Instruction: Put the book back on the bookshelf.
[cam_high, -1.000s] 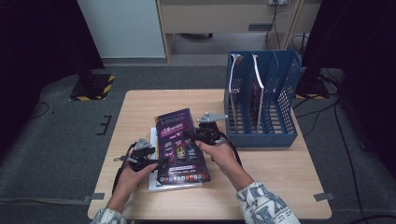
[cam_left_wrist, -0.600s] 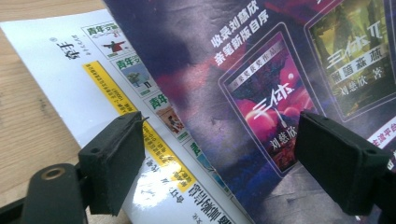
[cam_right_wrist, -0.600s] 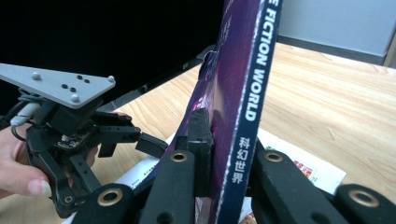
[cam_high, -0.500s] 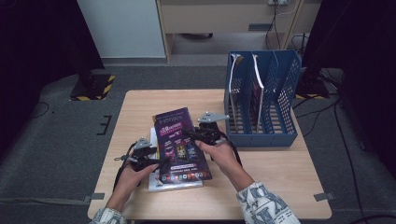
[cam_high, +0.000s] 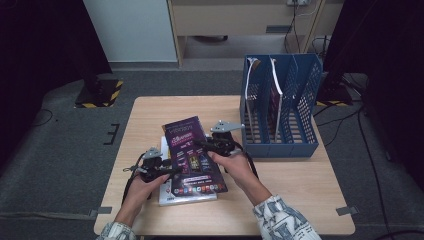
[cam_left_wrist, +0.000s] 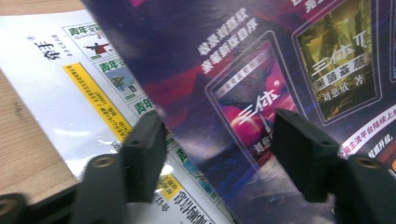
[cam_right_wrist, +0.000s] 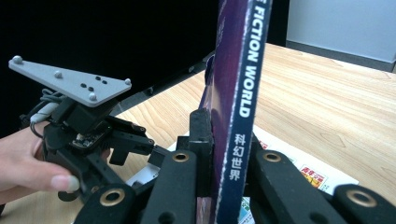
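Since the earlier frames the purple magazine (cam_high: 192, 155) has barely shifted on the table (cam_high: 300, 200), and both hands sit where they were; the left gripper (cam_high: 169, 170) has just been closing its jaws, with the magazine's left edge between them. In the left gripper view the magazine (cam_left_wrist: 261, 70) runs across the gap between the two jaws, which stand apart, not yet pressing on it, above a white magazine (cam_left_wrist: 60, 79) lying flat underneath. The right gripper (cam_high: 207, 146) is clenched on the purple magazine's right edge; in the right gripper view its jaws pinch the spine (cam_right_wrist: 236, 107), with the left gripper (cam_right_wrist: 140, 144) beyond. The magazines lie at the table's middle, nearer the person, left of the blue file rack (cam_high: 280, 145), which stands at the far right.
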